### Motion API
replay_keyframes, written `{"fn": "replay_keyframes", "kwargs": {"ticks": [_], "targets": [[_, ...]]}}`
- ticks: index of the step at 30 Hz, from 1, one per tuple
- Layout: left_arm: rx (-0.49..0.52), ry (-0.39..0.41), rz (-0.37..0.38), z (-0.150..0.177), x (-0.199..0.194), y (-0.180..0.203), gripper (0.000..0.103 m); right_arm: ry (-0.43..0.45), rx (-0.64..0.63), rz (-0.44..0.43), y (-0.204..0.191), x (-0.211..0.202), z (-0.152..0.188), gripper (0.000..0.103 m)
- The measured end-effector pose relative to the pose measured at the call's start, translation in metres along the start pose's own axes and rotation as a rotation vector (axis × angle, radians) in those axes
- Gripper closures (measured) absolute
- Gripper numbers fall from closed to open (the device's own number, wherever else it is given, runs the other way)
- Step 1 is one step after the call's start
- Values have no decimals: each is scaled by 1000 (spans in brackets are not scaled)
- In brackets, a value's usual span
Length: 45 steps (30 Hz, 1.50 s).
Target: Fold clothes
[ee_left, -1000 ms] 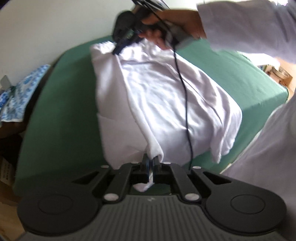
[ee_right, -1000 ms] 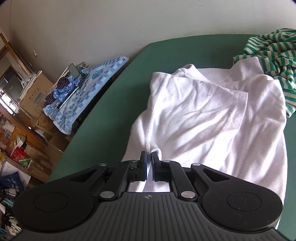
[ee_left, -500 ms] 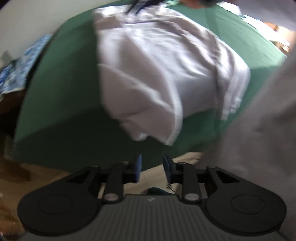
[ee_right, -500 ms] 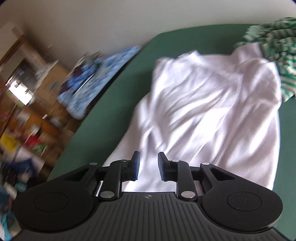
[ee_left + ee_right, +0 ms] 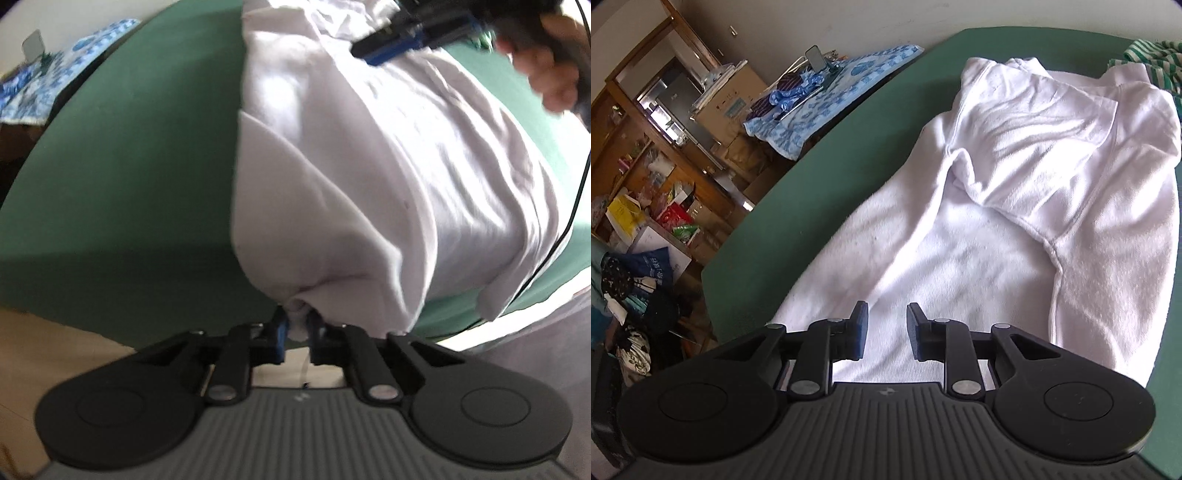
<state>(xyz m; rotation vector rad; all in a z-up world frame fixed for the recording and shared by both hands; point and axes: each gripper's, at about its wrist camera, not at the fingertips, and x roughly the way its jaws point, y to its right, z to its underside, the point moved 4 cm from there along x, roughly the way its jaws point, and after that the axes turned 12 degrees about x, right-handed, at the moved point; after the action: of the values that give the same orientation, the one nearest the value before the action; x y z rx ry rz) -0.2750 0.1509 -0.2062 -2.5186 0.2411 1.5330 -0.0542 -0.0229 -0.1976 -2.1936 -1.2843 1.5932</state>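
Observation:
A white shirt (image 5: 388, 155) lies partly folded on a green bed (image 5: 122, 155). My left gripper (image 5: 297, 328) is shut on a bunched bit of the shirt's near hem, at the bed's front edge. My right gripper (image 5: 885, 328) is open and empty, just above the shirt's body (image 5: 960, 258). In the left wrist view, the right gripper (image 5: 402, 35) hovers over the shirt's far end, held by a hand. A folded sleeve (image 5: 1034, 147) lies across the shirt's upper part.
A green and white striped garment (image 5: 1156, 61) lies on the bed beyond the shirt. A blue patterned cloth (image 5: 831, 92) covers a table to the left, with cluttered shelves (image 5: 646, 166) behind. A black cable (image 5: 569, 229) hangs at the right.
Both grippers let go of the shirt and opened. The left gripper then dropped to the near hem and shut on it. The right gripper stays open over the shirt.

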Motion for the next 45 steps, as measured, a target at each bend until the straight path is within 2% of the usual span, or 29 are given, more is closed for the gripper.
{"fn": "replay_keyframes", "kwargs": {"ticks": [4, 9, 11, 13, 15, 17, 20, 24, 25, 27, 28, 29, 33, 38, 42, 45], "targets": [[14, -49, -6, 22, -7, 20, 103, -26, -34, -63, -8, -7, 11, 78], [24, -197, 5, 71, -7, 42, 103, -84, -121, -129, -29, -4, 28, 78], [-1, -216, -17, 78, -11, 37, 103, -116, -152, -150, -38, 1, 36, 78], [-41, -181, -49, 71, -20, 25, 103, -153, -171, -176, -46, 6, 42, 78], [-95, -86, -82, 53, -33, 5, 93, -176, -191, -181, -51, 10, 46, 78], [-116, -16, -103, 34, -36, -11, 70, -190, -199, -178, -53, 12, 47, 78], [-116, 30, -80, 11, -23, -21, 65, -190, -202, -163, -53, 10, 49, 78], [-93, 30, -11, -1, -8, -23, 55, -168, -204, -148, -50, 0, 52, 78], [-91, 28, 10, -2, -5, -21, 55, -160, -205, -140, -48, -2, 55, 78], [-79, 28, 37, -7, -2, -17, 69, -146, -201, -124, -44, -5, 57, 78], [-63, 24, 31, -9, 0, -14, 93, -142, -195, -117, -42, -6, 58, 78], [-45, 18, 23, -11, 2, -11, 103, -137, -188, -110, -40, -6, 59, 78], [65, -22, -67, -11, 4, 8, 103, -126, -163, -100, -34, -7, 60, 78], [90, -59, -37, 12, -13, 37, 103, -124, -167, -117, -36, -7, 60, 78], [42, -138, -40, 42, -17, 47, 103, -142, -162, -132, -38, -1, 61, 78], [-44, -93, -64, 36, -30, 38, 103, -173, -129, -166, -40, 5, 62, 73]]}}
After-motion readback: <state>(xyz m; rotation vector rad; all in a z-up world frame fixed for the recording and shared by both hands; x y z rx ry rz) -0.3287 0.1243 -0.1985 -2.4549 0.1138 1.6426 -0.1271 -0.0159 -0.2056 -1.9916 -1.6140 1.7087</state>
